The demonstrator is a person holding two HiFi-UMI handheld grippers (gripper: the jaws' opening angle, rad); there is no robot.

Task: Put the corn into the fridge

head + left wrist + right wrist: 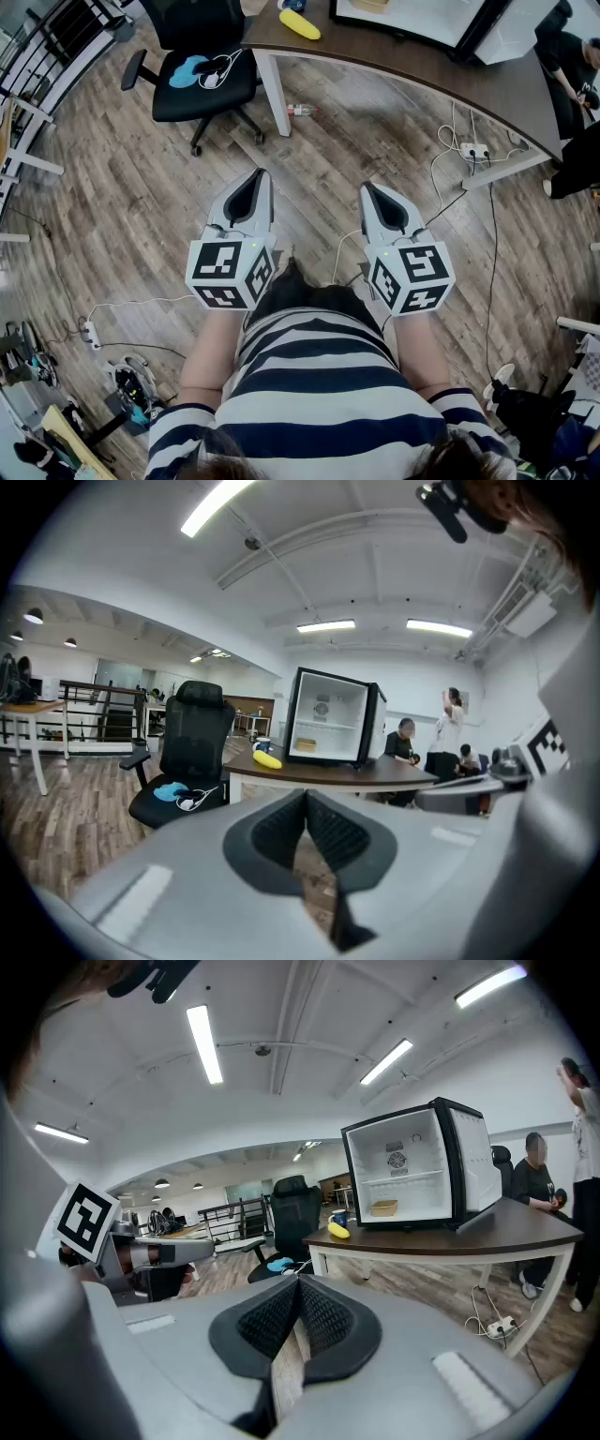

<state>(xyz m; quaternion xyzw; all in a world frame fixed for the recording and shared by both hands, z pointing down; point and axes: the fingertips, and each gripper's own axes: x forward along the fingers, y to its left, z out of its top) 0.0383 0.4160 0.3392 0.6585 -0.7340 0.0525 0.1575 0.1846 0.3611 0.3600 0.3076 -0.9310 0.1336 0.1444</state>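
Note:
The yellow corn (298, 23) lies on the brown table (394, 66), next to a blue mug (339, 1218). It also shows as the corn (268, 759) in the left gripper view and the corn (338, 1231) in the right gripper view. An open mini fridge (417, 1177) stands on the table right of the corn, door swung wide; the same fridge (333, 716) faces the left gripper. My left gripper (258, 178) and right gripper (368, 190) are held side by side over the wooden floor, well short of the table. Both are shut and hold nothing.
A black office chair (202, 75) stands left of the table's white leg (275, 94). A small bottle (300, 110) lies on the floor by that leg. Cables and a power strip (473, 150) run under the table at right. People (408, 742) are behind the table.

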